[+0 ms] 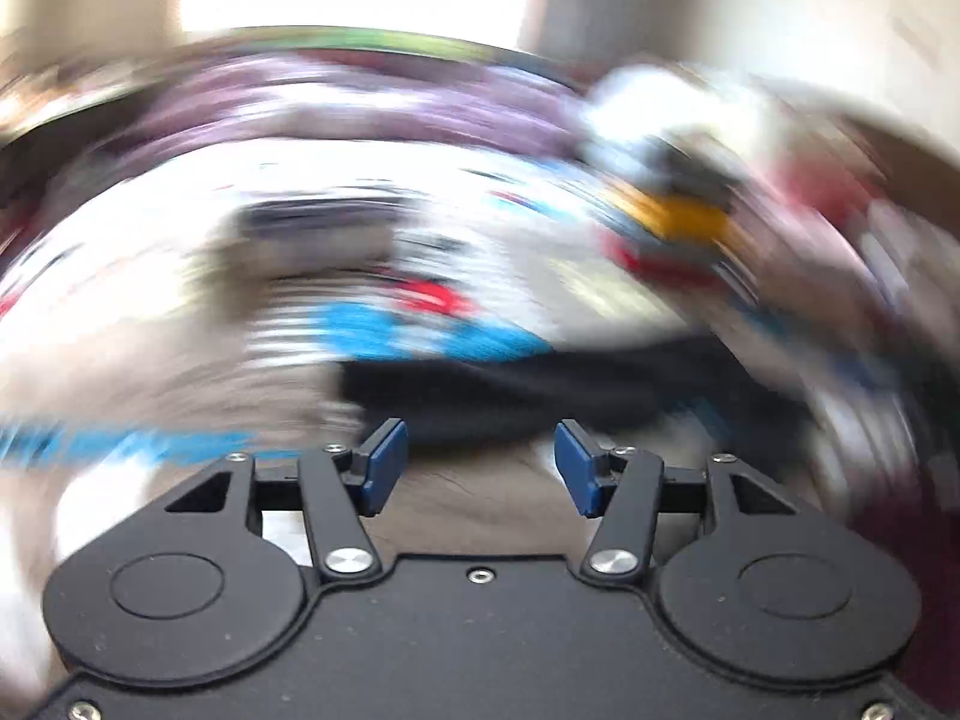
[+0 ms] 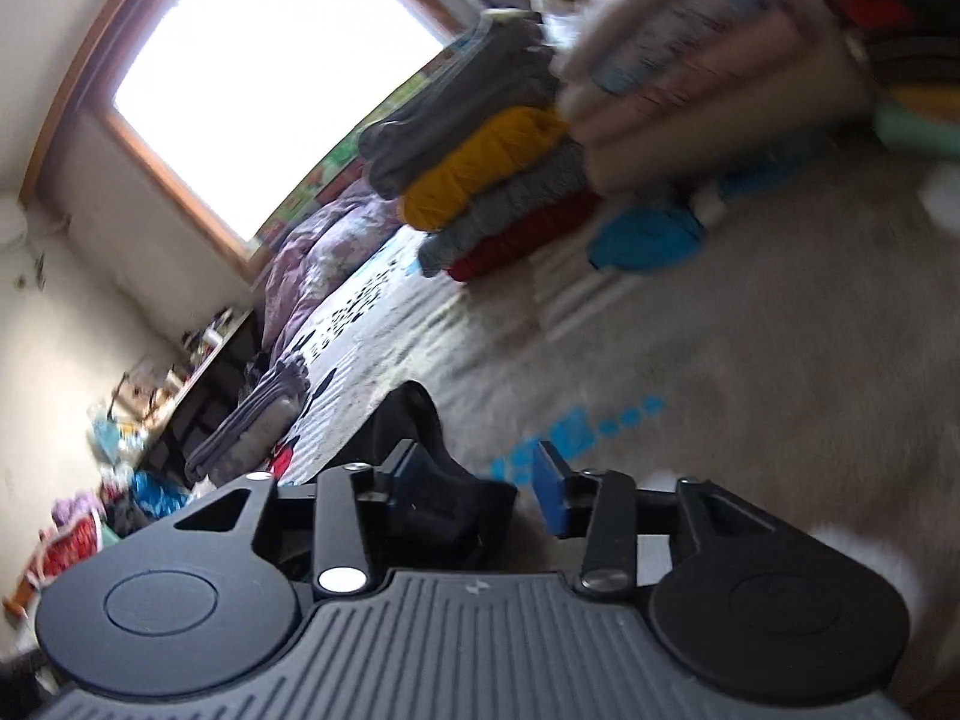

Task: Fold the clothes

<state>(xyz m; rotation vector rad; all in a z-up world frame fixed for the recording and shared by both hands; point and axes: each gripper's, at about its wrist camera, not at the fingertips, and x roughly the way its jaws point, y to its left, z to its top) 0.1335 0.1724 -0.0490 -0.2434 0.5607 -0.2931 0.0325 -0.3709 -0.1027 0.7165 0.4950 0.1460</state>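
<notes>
Through the left wrist camera almost everything is smearing with motion blur. The left gripper (image 1: 480,459) is sitting with its blue pads (image 1: 384,465) spread wide and nothing between them. Just ahead of the fingertips a black garment (image 1: 540,384) is lying across a pale, patterned bedcover (image 1: 180,276) with blue and red print. Whether the cloth is flat or bunched cannot be told from this view. Toward the far right of the bed, a streak of yellow and red is likely a stack of folded clothes (image 1: 678,222).

Through the right wrist camera the picture is tilting steeply but reading sharper. The right gripper (image 2: 480,492) is also standing with its fingers apart; the black garment (image 2: 432,480) is bunching against the left finger and reaching into the gap, yet the pads are not pressing on it. Whether it is touching the pad is unclear. Farther along the bedcover (image 2: 720,360), near its far edge, the stack of folded clothes (image 2: 480,180) is showing grey, mustard, grey and dark red layers, with a blue piece (image 2: 648,240) just beside it. A blurred hand (image 2: 690,78) is passing in front of the stack. A bright window (image 2: 276,78) is filling the upper left.

The main risk, as I judge it, is closing while moving this fast: the fingers could catch only a loose fold or several layers at once, so the garment would drag into a lump instead of lifting by a clean edge. A wide swing could also knock the finished stack.
</notes>
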